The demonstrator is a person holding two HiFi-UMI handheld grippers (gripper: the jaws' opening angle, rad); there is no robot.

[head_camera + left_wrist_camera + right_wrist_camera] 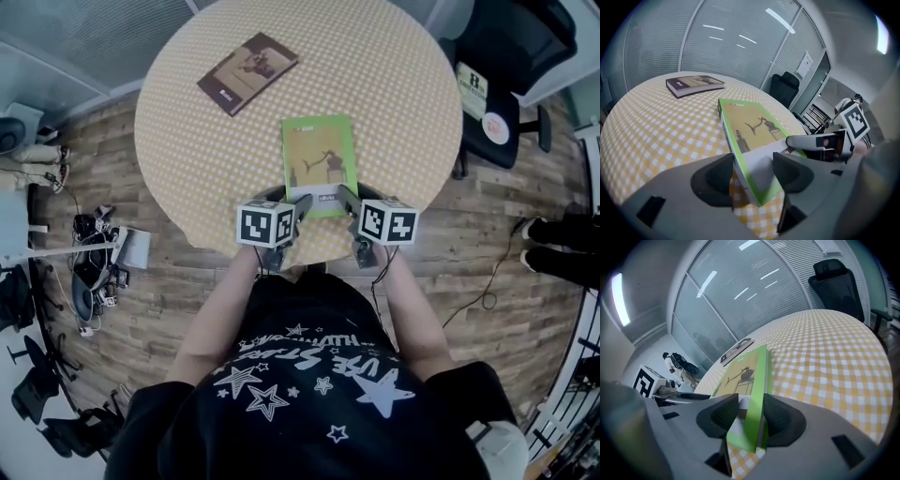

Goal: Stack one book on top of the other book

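- Left gripper [298, 204]: jaws apart, straddling the near left corner of the green book [320, 159].
- Right gripper [349, 197]: jaws likewise apart, around the near right corner.
- The green book lies at the near edge of the round yellow-checked table [394, 84].
- A brown book [247, 72] lies flat on the table's far left, well apart from the green book.
- A black office chair [506, 56] stands beside the table.

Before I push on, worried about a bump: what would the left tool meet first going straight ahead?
The green book: its near corner sits between the left tool's jaws, so it would likely hit that first.
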